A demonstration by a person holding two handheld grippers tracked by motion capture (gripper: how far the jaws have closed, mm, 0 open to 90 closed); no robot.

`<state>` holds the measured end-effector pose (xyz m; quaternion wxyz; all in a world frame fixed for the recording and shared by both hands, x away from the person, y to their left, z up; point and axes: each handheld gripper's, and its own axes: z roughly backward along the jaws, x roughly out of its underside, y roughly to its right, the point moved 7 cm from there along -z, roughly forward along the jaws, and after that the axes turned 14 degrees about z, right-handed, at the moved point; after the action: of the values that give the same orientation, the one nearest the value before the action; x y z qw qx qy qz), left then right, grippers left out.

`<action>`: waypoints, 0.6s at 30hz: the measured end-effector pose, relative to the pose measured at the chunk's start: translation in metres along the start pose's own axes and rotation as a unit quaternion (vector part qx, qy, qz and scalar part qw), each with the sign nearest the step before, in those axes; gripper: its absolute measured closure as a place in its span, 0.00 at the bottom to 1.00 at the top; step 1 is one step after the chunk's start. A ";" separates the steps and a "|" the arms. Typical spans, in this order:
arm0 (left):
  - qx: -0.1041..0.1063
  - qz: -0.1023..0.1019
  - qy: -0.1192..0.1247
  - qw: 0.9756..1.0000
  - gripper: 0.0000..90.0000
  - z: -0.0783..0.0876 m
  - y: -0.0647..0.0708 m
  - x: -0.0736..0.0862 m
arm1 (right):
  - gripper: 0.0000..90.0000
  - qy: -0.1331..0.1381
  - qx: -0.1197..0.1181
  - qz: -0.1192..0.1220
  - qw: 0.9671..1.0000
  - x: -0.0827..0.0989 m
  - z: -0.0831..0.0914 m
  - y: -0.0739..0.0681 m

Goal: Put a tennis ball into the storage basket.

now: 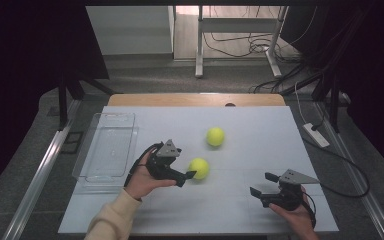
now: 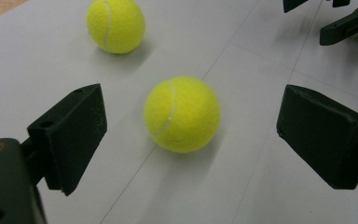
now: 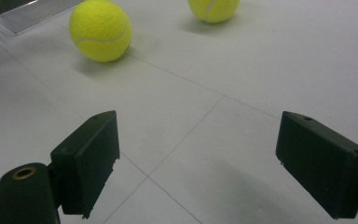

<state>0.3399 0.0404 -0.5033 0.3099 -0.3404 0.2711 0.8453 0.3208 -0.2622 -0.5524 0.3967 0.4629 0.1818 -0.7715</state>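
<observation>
Overhead, we see our left gripper (image 1: 189,176) beside the near fuzzy yellow tennis ball (image 1: 199,168), mid-table, and a clear plastic tray (image 1: 105,150) at far left. Its own view shows that ball between wide-spread jaws, untouched. Our right gripper (image 1: 263,184) gapes wide too, holding nothing. No lettering is readable on either ball.

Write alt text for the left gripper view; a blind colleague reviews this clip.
A yellow tennis ball lies on a white table, ahead of the left hand-held gripper, whose black jaws stand open and apart from it. A second tennis ball lies farther off.
</observation>
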 end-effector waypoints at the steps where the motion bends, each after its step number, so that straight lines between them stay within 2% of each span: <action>1: 0.001 -0.001 -0.003 1.000 0.10 -0.003 0.000 -0.001 | 0.15 0.000 -0.001 -0.001 1.000 0.000 -0.001 0.000; 18: 0.006 -0.002 -0.041 0.999 0.09 -0.027 -0.002 -0.004 | 0.15 -0.003 0.000 0.000 1.000 0.002 -0.001 0.001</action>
<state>0.3548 0.0227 -0.5178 0.3243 -0.3040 0.2628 0.8563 0.3217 -0.2625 -0.5542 0.3974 0.4609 0.1802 -0.7727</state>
